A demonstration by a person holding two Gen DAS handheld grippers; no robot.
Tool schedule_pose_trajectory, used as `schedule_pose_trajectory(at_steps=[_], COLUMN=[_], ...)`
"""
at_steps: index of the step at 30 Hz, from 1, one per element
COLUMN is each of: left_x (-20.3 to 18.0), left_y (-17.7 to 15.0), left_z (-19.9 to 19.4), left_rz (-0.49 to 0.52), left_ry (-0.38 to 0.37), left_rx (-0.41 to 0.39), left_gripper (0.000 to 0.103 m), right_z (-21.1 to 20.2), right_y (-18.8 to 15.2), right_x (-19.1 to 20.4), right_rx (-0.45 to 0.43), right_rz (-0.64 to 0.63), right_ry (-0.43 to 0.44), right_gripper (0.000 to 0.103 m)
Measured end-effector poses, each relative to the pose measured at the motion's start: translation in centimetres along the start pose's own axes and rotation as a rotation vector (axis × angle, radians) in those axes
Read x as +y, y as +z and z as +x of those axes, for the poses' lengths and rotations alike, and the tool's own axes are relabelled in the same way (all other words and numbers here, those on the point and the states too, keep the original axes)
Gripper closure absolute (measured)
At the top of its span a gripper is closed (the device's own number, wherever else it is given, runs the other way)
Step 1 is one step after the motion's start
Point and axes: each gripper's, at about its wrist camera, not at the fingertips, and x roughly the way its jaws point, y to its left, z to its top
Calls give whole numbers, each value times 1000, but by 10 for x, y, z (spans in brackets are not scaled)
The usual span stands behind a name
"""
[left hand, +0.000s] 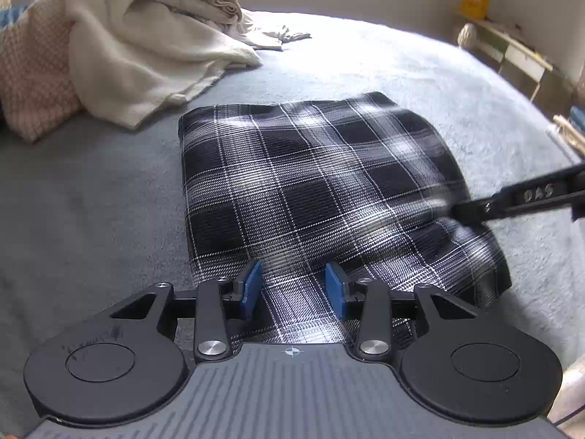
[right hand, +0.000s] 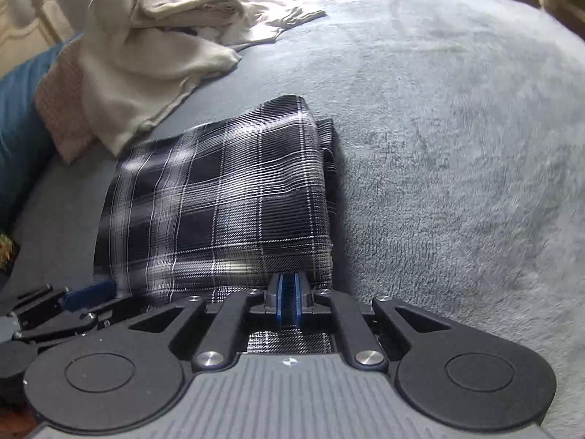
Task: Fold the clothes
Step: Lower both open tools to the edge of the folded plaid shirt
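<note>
Plaid garment [left hand: 314,183] lies folded into a rough rectangle on the grey fleece bed [left hand: 420,73], a lower layer sticking out along its right edge in my right wrist view. My left gripper [left hand: 293,289] sits at the near edge of the garment, jaws wide apart, blue pads [left hand: 252,289] either side of the cloth, plaid showing between them, nothing pinched. My right gripper [right hand: 289,300] is at the garment's near right corner, jaws pressed together; plaid cloth [right hand: 219,201] runs under and behind them, but whether any fabric is actually pinched between the pads I cannot tell. In the left view the right gripper's black finger comes in from the right edge, its tip motion-blurred over the garment's right side. In the right view the left gripper shows at bottom left, just beside the garment edge. Cream blanket [left hand: 146,47] is heaped at the far left of the bed, well apart from the garment, a pink knit cushion [left hand: 33,73] beside it.
</note>
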Motion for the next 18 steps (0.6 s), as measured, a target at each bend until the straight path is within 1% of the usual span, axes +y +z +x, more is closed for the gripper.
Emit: schedule_pose_trajectory(at_steps=[4,6,8,9,11,14,16,18], left_x=[-1,-3,-6,-9,-12,-15,-16,-18], left_y=[3,4,4,4,5,8,9,9], left_z=[2,3,4,3,3,5,5,5], left_rz=[8,16,31,38,53,60,67,75], left_ry=[17,30,46,53,67,79,88,96], left_rx=[24,30,35,38,43,57,60,64], left_gripper=[64,63,63,63,63,62,62,61], right_z=[-19,-33,-42,-42,-39,-19,-7,-5], right_y=[1,0,-5,-8,-15,-28,-34,-36], right_x=[6,10,15,17,21,20,12,7], right_rx=[-22,-41,-30,-18,10,68,98,96], right_rz=[-27,-35,-47,-57,-81,-83,-34,0], right_ry=[-3,41,102,119,134,75,75,92], right_gripper=[96,96,96,96,96,96,96,96])
